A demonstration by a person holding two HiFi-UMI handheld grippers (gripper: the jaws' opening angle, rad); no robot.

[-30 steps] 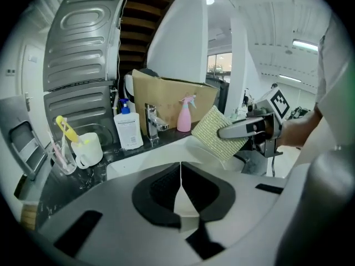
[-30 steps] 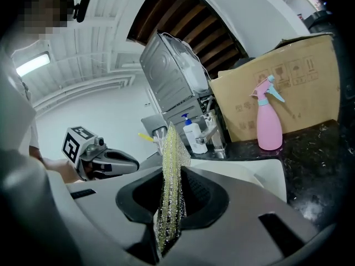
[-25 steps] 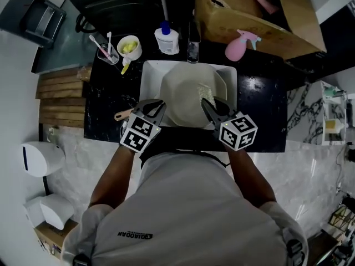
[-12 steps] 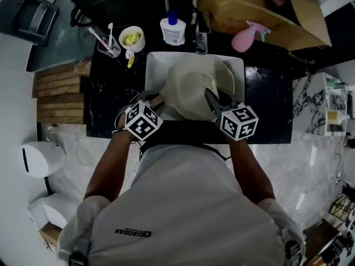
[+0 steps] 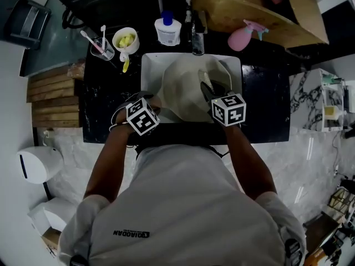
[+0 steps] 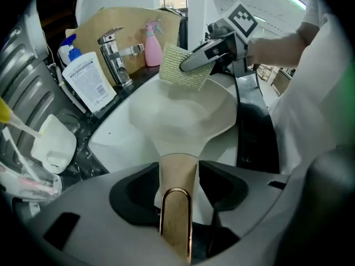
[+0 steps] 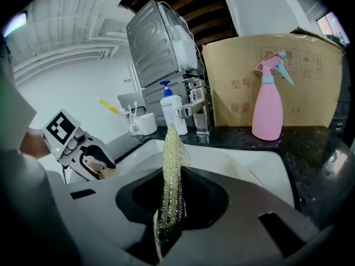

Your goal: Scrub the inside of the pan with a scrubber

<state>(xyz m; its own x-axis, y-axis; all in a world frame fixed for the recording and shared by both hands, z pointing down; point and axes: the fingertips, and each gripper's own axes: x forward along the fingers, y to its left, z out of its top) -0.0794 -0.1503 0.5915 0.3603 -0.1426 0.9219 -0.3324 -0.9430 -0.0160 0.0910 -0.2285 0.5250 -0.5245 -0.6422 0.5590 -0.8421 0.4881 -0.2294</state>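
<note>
Scrubbing set-up at the sink (image 5: 148, 65). The pan (image 5: 186, 90) sat inside the sink, filling most of the basin, with its handle (image 6: 176, 206) reaching toward the sink's near-left corner. The left gripper (image 5: 148, 100) straddled that handle: its jaws had just been opening and stood wide apart, the handle between them but the pads not pressing on it. The right gripper (image 7: 171, 201), over the sink's near-right part, was clamped on the scrubber (image 7: 172, 165), which stood up edge-on from the closed jaws.

Pan: cream, matt, smooth-walled bowl with rounded corners. Its handle was a flat tan bar with a brassy rim at the end. It would probably be stiff, fairly heavy and slick when wet, and best taken by the handle close to the bowl to stop it turning. Scrubber: a thin yellow-green sheet of glittery mesh, looking light, limp and rough, so a pinch at one edge leaves a free flap to rub the inside
</note>
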